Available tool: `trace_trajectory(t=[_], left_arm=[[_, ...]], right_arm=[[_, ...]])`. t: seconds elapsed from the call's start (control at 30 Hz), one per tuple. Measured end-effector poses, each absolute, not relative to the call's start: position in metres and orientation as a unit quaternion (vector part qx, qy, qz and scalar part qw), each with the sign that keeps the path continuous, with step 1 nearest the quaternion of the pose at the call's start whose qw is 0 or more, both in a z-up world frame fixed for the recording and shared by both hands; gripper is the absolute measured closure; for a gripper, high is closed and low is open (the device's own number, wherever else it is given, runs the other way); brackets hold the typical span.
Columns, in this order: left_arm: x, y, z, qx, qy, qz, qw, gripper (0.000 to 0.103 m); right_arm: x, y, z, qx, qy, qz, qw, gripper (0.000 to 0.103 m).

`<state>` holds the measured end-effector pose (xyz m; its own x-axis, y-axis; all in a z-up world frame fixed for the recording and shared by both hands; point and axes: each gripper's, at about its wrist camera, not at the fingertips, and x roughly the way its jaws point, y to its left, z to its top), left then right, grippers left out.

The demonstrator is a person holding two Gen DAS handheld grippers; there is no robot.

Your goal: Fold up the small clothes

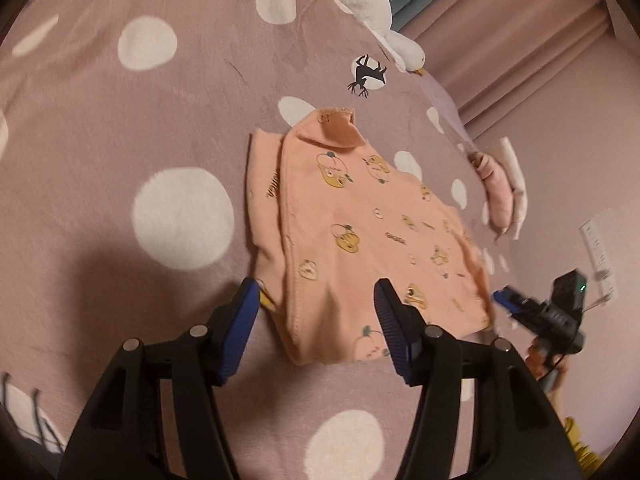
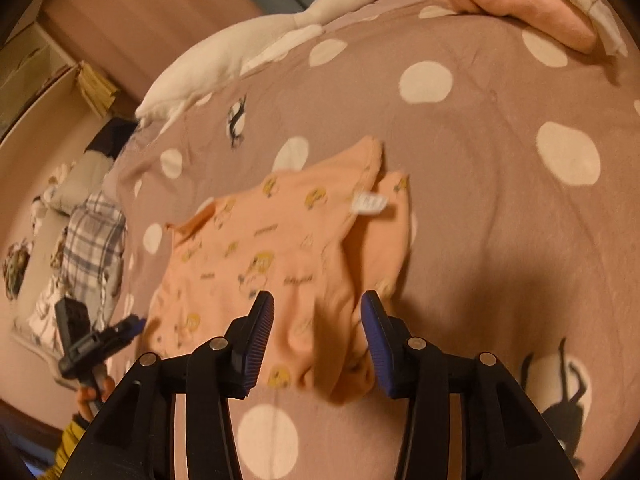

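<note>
Peach garment [image 1: 360, 216] bears a white tag [image 2: 370, 202], its print unreadable; both tools stand apart, empty.

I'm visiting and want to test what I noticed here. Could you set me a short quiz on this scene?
1. True or false: the left gripper is clamped on the peach garment.
2. What pattern covers the bedspread? A stripes, B white dots, C checks.
3. Which soft toy lies near the far edge of the bed?

Key: 1 false, its jaws stand apart over the cloth, as do the right gripper's. 2 B. 3 A white goose.
</note>
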<state>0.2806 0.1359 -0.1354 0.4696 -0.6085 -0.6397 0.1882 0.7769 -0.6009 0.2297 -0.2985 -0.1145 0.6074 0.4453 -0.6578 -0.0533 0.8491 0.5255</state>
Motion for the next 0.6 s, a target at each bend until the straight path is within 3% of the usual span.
trace_trajectory(t=[0.1,0.23,0.3,0.6], left_arm=[[0.278,0.131,-0.132,-0.237,0.453,-0.253,0.821,0.046],[0.277,0.124,-0.131,-0.230,0.458,-0.265,0.817,0.065],[0.276,0.121,-0.131,-0.225,0.460,-0.275,0.814,0.069],[0.281,0.112,-0.145,-0.235,0.492,-0.295,0.785,0.070]], right_arm=[[0.234,-0.289,-0.119,0.217,0.431,0.137,0.865,0.057],[0.235,-0.282,-0.123,0.209,0.436,0.140,0.864,0.062],[0.234,-0.280,-0.124,0.203,0.440,0.141,0.864,0.066],[0.237,-0.285,-0.136,0.190,0.453,0.116,0.863,0.068]])
